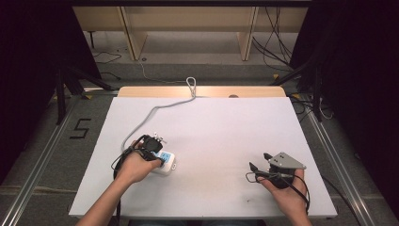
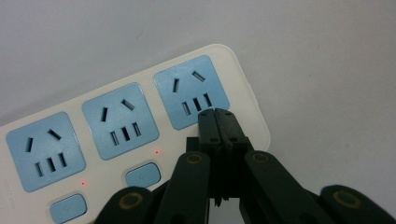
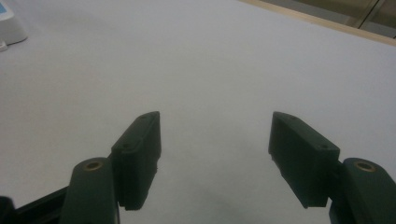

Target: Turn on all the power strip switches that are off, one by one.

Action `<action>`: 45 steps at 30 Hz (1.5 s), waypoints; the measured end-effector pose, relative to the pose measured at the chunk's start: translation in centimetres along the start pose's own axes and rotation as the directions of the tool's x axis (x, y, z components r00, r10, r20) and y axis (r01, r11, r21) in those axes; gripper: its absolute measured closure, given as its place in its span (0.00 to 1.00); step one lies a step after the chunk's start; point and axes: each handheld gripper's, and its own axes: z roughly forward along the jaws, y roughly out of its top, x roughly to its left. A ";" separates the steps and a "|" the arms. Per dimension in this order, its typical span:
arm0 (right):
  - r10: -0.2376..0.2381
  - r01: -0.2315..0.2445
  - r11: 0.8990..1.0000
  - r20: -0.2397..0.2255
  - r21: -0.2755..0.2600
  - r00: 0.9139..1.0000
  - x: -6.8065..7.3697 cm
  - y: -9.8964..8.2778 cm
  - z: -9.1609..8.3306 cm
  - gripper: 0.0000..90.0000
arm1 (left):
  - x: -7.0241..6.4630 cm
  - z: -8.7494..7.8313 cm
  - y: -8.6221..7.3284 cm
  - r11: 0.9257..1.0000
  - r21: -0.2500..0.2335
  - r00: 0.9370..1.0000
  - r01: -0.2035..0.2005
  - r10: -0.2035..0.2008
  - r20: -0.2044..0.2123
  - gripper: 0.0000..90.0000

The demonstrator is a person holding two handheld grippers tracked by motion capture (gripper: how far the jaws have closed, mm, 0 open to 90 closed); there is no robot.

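A white power strip [image 2: 140, 126] with three blue sockets, blue switches and small red lights lies on the white table; in the high view the power strip [image 1: 165, 163] is at the front left. My left gripper [image 2: 222, 122] is shut with its jaws pressed together and nothing seen between them, its tips just over the end socket [image 2: 191, 93]. In the high view the left gripper [image 1: 159, 155] points down at the strip. My right gripper [image 1: 259, 161] hovers at the front right, open; its jaws stand wide apart over bare table in the right gripper view [image 3: 215, 128].
A grey cable [image 1: 155, 110] runs from the strip to the table's far edge, where it ends in a loop [image 1: 191, 85]. A corner of the strip [image 3: 9, 25] shows at the top left of the right gripper view. Wooden furniture legs and cables stand beyond the table [image 1: 226, 122].
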 end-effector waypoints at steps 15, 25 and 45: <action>0.001 -0.001 1.000 -0.003 0.002 1.000 0.0 0.0 0.0 0.39 | -0.3 0.1 0.1 1.000 0.006 1.000 -0.010 0.010 -0.025 1.00; 0.000 0.000 1.000 -0.004 0.001 1.000 0.0 0.0 0.0 0.39 | -0.4 0.1 0.1 1.000 0.010 1.000 -0.012 0.012 -0.029 1.00; -0.002 0.002 1.000 -0.002 0.002 1.000 0.0 0.0 0.0 0.39 | -0.6 0.1 0.2 1.000 0.016 0.999 -0.023 0.024 -0.040 1.00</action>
